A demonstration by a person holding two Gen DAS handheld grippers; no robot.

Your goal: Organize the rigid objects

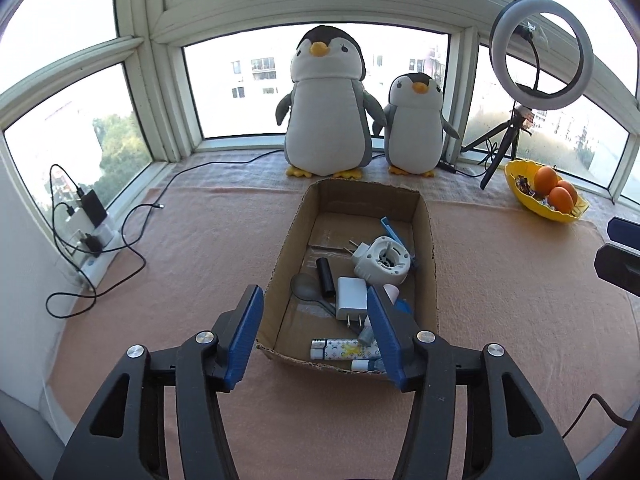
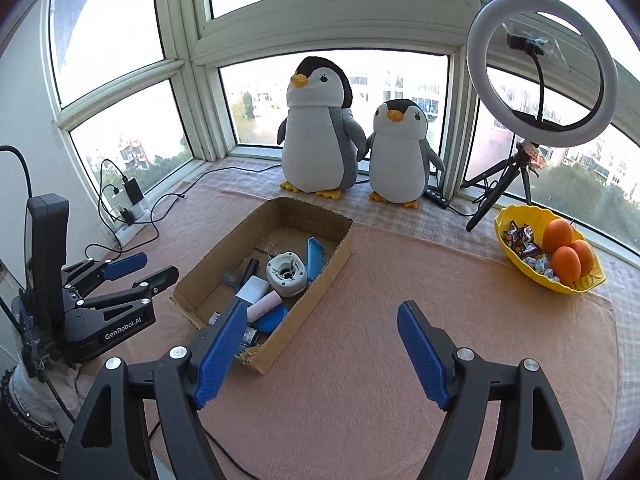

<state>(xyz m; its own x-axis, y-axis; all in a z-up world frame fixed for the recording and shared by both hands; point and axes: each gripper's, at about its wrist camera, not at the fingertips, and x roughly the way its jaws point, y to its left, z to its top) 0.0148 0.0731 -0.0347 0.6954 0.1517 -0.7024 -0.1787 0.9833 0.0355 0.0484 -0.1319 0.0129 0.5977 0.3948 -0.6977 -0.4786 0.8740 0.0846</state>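
Sitting in cardboard box [image 1: 430, 240] on pink cloth [image 1: 200, 240]: white charger [image 1: 352, 298], round white part [image 1: 386, 262], black cylinder [image 1: 325, 276], spoon [image 1: 306, 286]. Left gripper [image 1: 312, 320] above box's near end, fingers apart, empty. Right gripper [image 2: 320, 324] wide, empty.

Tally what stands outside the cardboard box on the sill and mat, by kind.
Plush penguins: 2 (large, small)
Ring light on tripod: 1
Yellow bowl: 1
Oranges in the bowl: 3
Total: 7
Wrapped sweets in the bowl: too small to count.
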